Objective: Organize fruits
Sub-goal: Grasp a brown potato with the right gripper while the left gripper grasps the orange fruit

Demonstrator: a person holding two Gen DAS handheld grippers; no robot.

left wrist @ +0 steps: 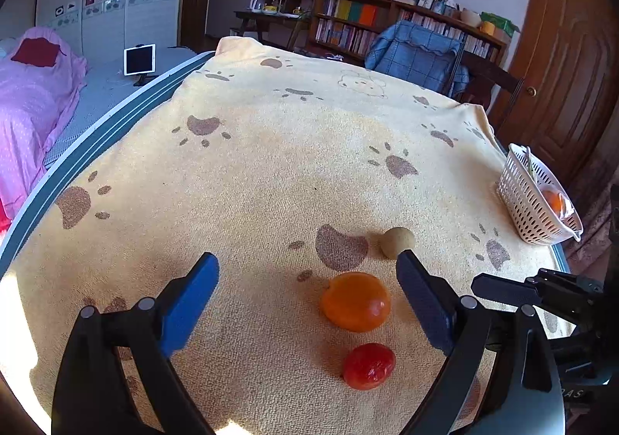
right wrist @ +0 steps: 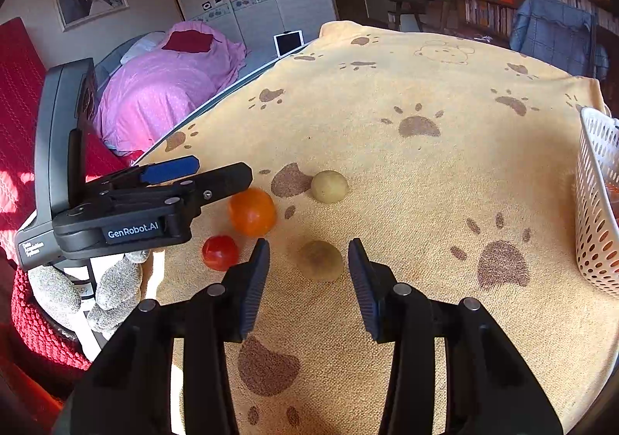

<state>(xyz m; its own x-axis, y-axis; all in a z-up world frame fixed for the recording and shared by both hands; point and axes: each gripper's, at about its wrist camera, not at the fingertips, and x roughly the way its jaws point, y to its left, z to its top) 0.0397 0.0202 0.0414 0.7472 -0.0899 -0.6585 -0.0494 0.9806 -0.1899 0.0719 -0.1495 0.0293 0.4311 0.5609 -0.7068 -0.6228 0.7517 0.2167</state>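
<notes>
On the yellow paw-print cloth (left wrist: 271, 172) lie an orange fruit (left wrist: 355, 301), a red tomato (left wrist: 368, 366) and a pale round fruit (left wrist: 398, 241). My left gripper (left wrist: 306, 256) is open wide above the cloth, and the orange fruit sits just inside its right finger without touching it. In the right wrist view a brownish round fruit (right wrist: 319, 261) lies between the fingertips of my right gripper (right wrist: 308, 245), with a gap showing on both sides. The pale fruit (right wrist: 329, 186), orange fruit (right wrist: 252, 211) and tomato (right wrist: 219, 252) lie beyond it, beside the left gripper (right wrist: 224, 168).
A white slotted basket (left wrist: 530, 210) stands at the table's right edge with an orange fruit (left wrist: 553, 201) inside; its wall (right wrist: 597, 202) shows in the right wrist view. A grey-gloved hand (right wrist: 116, 288) holds the left gripper. A bed, a chair and bookshelves stand beyond the table.
</notes>
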